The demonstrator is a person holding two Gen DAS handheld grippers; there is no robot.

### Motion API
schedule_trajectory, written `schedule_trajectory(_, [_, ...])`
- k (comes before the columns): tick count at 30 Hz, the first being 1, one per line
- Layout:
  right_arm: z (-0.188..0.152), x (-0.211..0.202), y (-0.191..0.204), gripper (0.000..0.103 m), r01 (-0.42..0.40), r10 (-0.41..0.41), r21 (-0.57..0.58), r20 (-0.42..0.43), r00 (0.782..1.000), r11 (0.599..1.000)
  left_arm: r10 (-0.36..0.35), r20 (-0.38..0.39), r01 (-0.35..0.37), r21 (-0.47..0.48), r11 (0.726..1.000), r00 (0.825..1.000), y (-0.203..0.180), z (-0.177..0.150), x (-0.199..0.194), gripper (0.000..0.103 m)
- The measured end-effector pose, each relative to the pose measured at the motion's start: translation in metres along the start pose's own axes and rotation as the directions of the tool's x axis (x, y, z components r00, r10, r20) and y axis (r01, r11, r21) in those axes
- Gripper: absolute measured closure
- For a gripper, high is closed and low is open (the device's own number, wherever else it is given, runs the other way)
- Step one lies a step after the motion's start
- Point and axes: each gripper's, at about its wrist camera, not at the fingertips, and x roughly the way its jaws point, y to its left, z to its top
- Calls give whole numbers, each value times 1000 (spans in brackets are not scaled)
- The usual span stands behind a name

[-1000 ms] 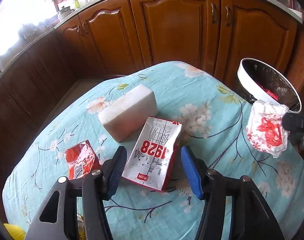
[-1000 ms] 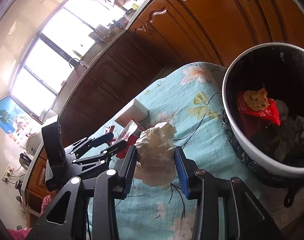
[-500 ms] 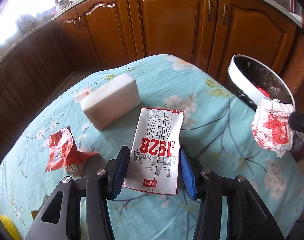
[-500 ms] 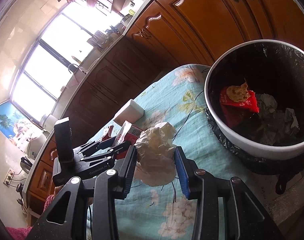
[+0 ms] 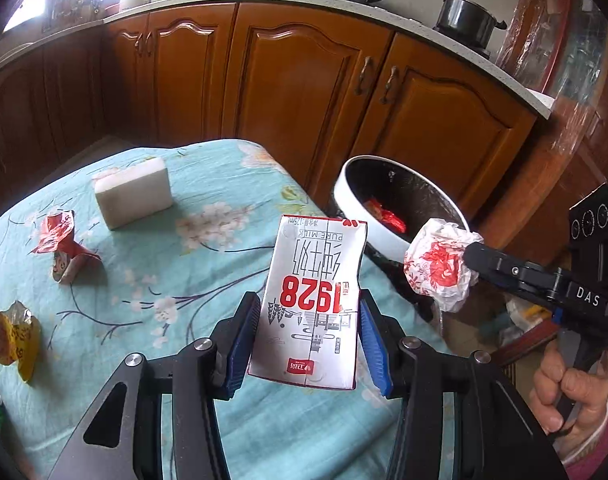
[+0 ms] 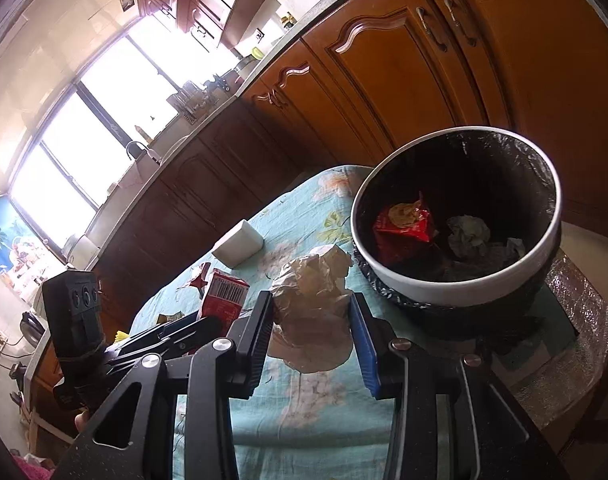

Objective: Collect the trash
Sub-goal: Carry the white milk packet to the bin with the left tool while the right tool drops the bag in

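Observation:
My left gripper (image 5: 310, 336) is shut on a white and red milk carton (image 5: 314, 300) marked 1928 and holds it above the floral tablecloth (image 5: 183, 264). My right gripper (image 6: 312, 324) is shut on a crumpled white paper wrapper (image 6: 312, 296), near the rim of the white trash bin (image 6: 456, 280) with a black liner. The wrapper (image 5: 440, 262) and the bin (image 5: 384, 232) also show in the left wrist view, to the right of the carton. The carton (image 6: 223, 292) shows at left in the right wrist view.
On the cloth lie a white sponge block (image 5: 133, 192), a crumpled red wrapper (image 5: 61, 246) and a yellow wrapper (image 5: 11, 338). The bin holds a red packet (image 6: 404, 220) and crumpled paper (image 6: 470, 234). Wooden cabinets (image 5: 304, 88) stand behind the table.
My left gripper has closed on the milk carton and lifted it off the cloth, toward the bin. My right gripper has carried the paper wrapper closer to the bin.

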Motion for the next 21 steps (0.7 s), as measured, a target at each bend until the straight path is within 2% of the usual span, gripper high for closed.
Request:
schedule_trajectory(12, [9,-41,-33,64,61,-64,46,80,995,997,-26,-10,27,82,996,1000,-41,20,11,56])
schedule_trajectory(21, [25,-50,-46,64,75,-81,53,114,990,996,-26,-28,29,113,993,999,-59,43,31,56])
